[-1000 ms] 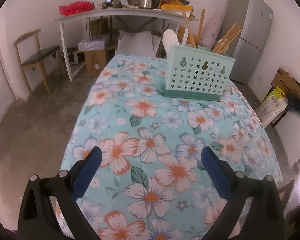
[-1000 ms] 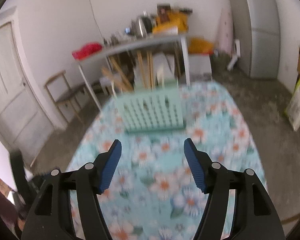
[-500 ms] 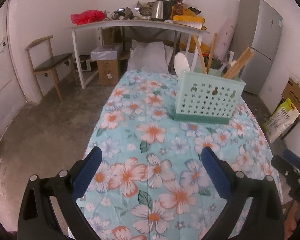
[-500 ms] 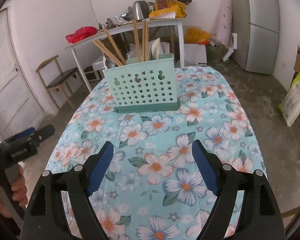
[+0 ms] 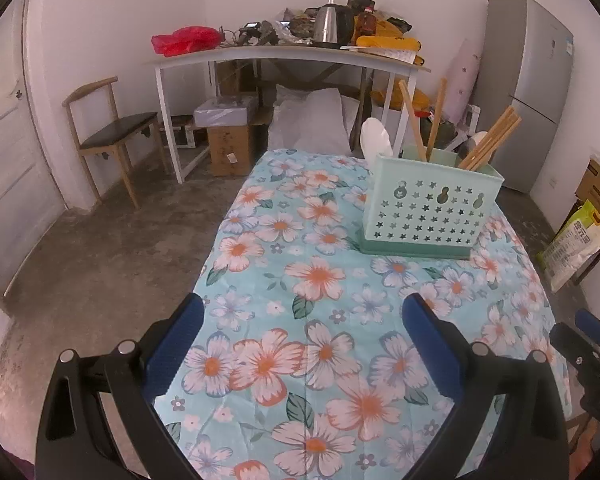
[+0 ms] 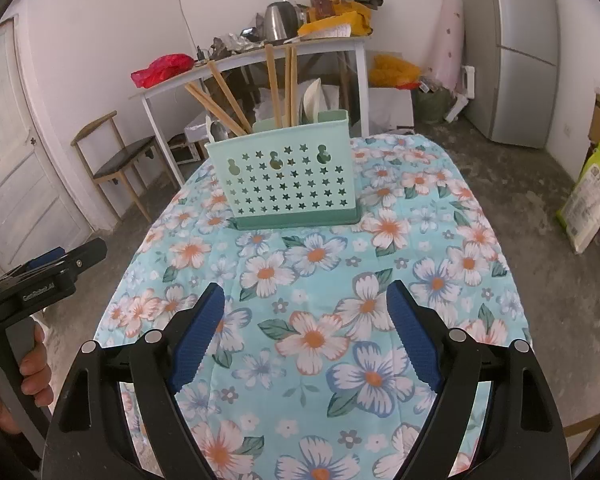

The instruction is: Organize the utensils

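A mint-green utensil caddy (image 5: 428,208) (image 6: 288,184) with star cut-outs stands upright on the floral tablecloth (image 5: 320,280) (image 6: 312,264). Wooden chopsticks (image 5: 492,140) (image 6: 220,108), a white spoon (image 5: 374,138) (image 6: 312,102) and a metal spoon (image 6: 220,130) stick out of its top. My left gripper (image 5: 303,308) hovers open over the near cloth, well short of the caddy, with nothing between its blue pads. My right gripper (image 6: 306,292) is also open and empty, over the cloth in front of the caddy.
A cluttered white table (image 5: 284,56) stands against the far wall, with boxes and bags beneath it. There is a wooden chair (image 5: 112,140) at the left, a grey fridge (image 5: 528,80) at the right and a sack (image 6: 592,196) on the floor. A hand (image 6: 32,364) holds the left gripper's handle.
The right jaws have spread wider and that view has gone from blurred to sharp. The left gripper has lifted and tilted up, so the caddy now looks smaller and more of the room shows.
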